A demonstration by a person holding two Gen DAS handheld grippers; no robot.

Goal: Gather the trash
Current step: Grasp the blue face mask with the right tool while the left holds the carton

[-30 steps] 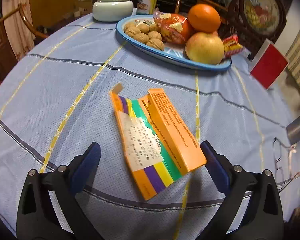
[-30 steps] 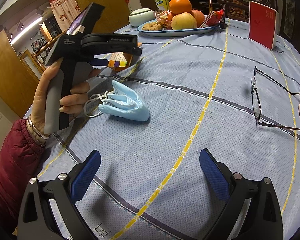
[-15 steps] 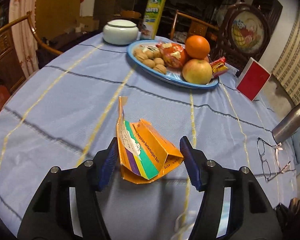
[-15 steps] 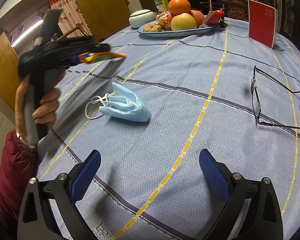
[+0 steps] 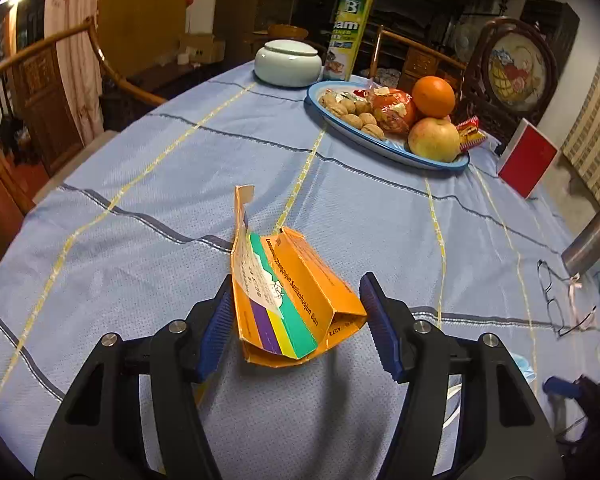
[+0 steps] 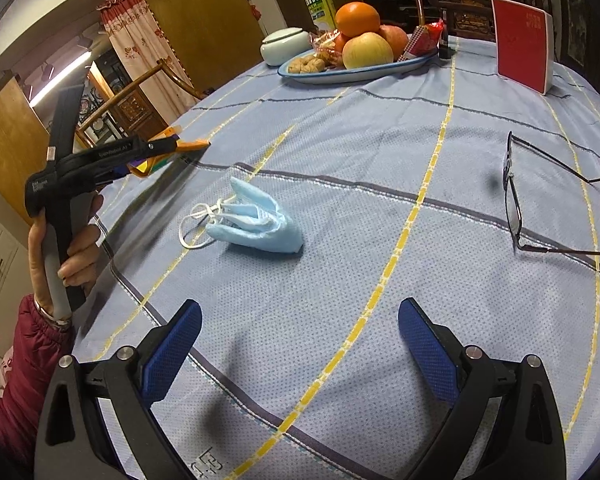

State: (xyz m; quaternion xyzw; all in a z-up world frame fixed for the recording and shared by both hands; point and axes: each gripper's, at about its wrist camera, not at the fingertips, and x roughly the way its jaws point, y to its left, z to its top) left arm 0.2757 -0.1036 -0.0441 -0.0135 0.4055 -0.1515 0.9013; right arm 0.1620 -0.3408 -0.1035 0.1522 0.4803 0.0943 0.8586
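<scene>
At the far left of the right wrist view, a person's hand [image 6: 70, 252] in a dark red padded sleeve [image 6: 24, 376] grips the handle of the left gripper [image 5: 296, 318], which is raised above the worktop [image 6: 380, 208] covered by a light blue cloth with yellow and dark stripes. Its jaws are drawn partly together and clamp a flattened orange cardboard carton with purple, yellow and green bands [image 5: 288, 292]; the carton is squeezed between the two blue pads and hangs clear of the cloth, its torn flap sticking upward. A little to the right, on the cloth, lies a crumpled pale blue face mask with white ear loops [image 6: 252, 220], untouched and well apart from both grippers. Behind it, toward the far edge, stand a white lidded ceramic jar [image 5: 288, 62], a yellow and green spray can [image 5: 348, 28] and a blue-rimmed oval plate [image 5: 380, 144] carrying walnuts, an orange, apples and wrapped snacks. In the foreground the right gripper [image 6: 300, 354] hovers over bare cloth with its jaws spread wide and nothing between them. Farther right stand a red card holder [image 6: 522, 48] and, near the edge, dark-framed spectacles [image 6: 516, 196] lying on the cloth.
</scene>
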